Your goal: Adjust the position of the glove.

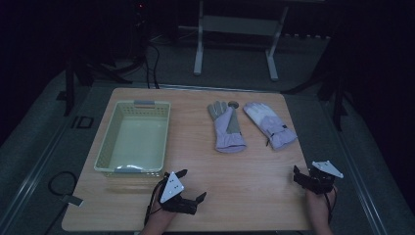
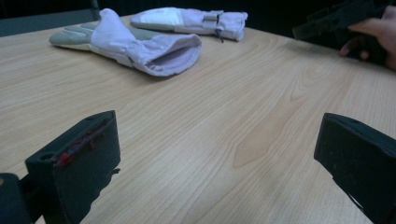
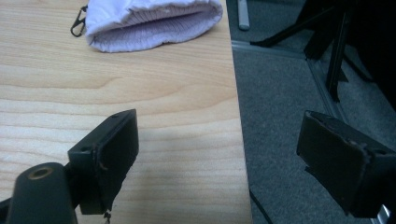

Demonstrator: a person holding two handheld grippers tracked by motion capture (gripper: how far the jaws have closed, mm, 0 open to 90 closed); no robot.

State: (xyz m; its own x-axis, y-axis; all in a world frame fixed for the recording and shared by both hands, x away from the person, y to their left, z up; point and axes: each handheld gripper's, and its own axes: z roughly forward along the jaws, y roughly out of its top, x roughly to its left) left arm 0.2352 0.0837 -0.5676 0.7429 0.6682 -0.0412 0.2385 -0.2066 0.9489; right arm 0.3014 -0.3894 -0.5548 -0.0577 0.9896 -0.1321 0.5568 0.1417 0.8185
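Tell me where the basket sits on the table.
In the high view the basket sits on the table's left half, left of the two gloves and just beyond the left claw.

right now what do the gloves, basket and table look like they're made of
Gloves: soft lilac fabric, apparently padded, with ribbed knit cuffs; the left one has grey palm patches. Basket: pale, slightly shiny slotted walls, likely moulded plastic. Table: light wood grain, smooth matte; wood or laminate, can't tell.
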